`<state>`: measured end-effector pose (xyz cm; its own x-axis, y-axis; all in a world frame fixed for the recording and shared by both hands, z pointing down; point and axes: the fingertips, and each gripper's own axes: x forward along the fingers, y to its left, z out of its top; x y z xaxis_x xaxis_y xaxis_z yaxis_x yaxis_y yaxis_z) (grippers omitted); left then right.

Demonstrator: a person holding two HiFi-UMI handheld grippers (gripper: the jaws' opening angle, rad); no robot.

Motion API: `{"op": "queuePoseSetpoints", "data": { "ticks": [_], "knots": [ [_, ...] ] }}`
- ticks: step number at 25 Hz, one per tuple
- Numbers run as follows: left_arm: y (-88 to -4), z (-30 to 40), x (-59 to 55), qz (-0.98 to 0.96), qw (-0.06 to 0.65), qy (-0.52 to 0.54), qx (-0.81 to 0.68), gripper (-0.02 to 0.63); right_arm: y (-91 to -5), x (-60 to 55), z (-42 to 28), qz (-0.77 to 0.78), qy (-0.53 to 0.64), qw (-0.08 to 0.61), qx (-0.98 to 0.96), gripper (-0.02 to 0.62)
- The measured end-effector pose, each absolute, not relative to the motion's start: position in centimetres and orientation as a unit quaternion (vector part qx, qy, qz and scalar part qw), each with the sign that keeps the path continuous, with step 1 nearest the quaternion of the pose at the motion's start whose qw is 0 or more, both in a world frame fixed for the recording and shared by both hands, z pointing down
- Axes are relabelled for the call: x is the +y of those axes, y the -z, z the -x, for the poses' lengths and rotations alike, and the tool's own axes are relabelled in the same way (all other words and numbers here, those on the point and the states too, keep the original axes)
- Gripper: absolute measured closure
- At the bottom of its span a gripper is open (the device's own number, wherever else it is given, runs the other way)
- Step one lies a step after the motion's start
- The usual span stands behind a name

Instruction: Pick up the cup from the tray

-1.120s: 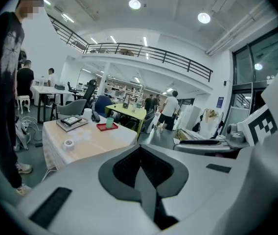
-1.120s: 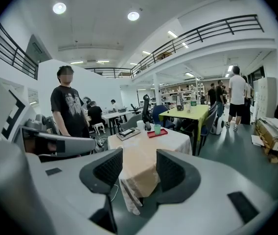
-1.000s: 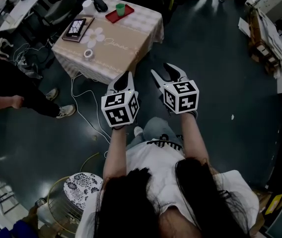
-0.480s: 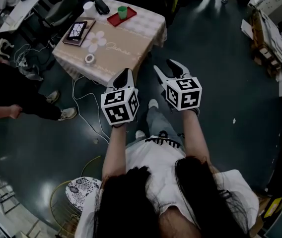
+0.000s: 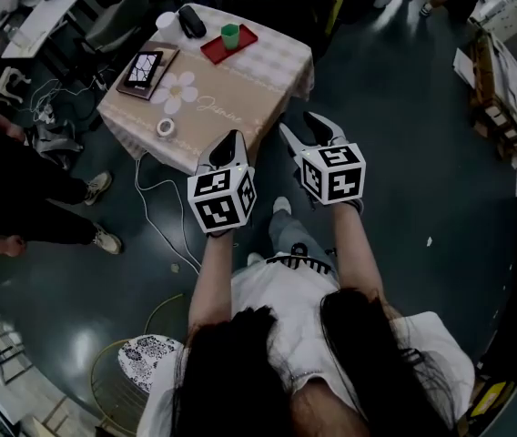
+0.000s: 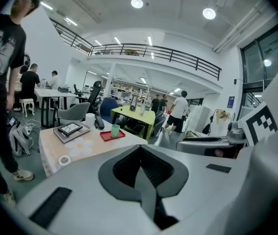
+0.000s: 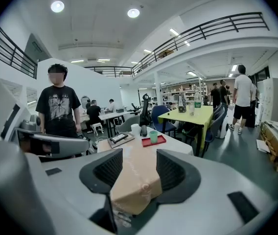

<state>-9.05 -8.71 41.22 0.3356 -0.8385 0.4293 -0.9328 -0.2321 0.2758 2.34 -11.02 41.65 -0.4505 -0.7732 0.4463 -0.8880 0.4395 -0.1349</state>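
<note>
— What takes up most of the head view?
— Dark floor [image 5: 404, 153]. Between 10 and 11 o'clock from the claws stands a square tabletop [image 5: 249, 89] under a beige cloth with a white flower print [image 5: 178, 90]. The person's two forearms reach forward, a claw in each hand, and both claws are short of the tabletop, over the floor.
— How do the claws stand?
— The left claw [image 5: 232, 138] has its two jaws pressed together with nothing between them. The right claw [image 5: 297, 124] has its jaws partly spread and empty. Its own view shows only the cloth farther off through the gap.
— And the cup?
— A red tray [image 5: 248, 37] lies at the tabletop's far corner, between 1 and 2 o'clock from the flower. The green cup [image 5: 230, 35] stands upright on it, well apart from both claws.
— Anything smaller?
— A roll of tape [image 5: 165, 127] lies near the tabletop's near-left edge, at about 7 o'clock from the flower.
</note>
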Motion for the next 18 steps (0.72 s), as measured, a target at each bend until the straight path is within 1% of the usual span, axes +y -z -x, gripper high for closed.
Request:
{"op": "queuePoseSetpoints", "data": {
  "ticks": [10,18],
  "knots": [
    [-41.9,7.6,-13.9,-0.763,0.264,-0.102,-0.582,0.601,-41.8,-16.9,-3.5,-0.479,-0.188,0.162,-0.842,0.386],
    [-41.7,6.0,-18.8,-0.745,0.273,-0.098,-0.601,0.601,-42.4,-21.9,-4.7,-0.453,-0.191,0.191,-0.85,0.38]
  ]
}}
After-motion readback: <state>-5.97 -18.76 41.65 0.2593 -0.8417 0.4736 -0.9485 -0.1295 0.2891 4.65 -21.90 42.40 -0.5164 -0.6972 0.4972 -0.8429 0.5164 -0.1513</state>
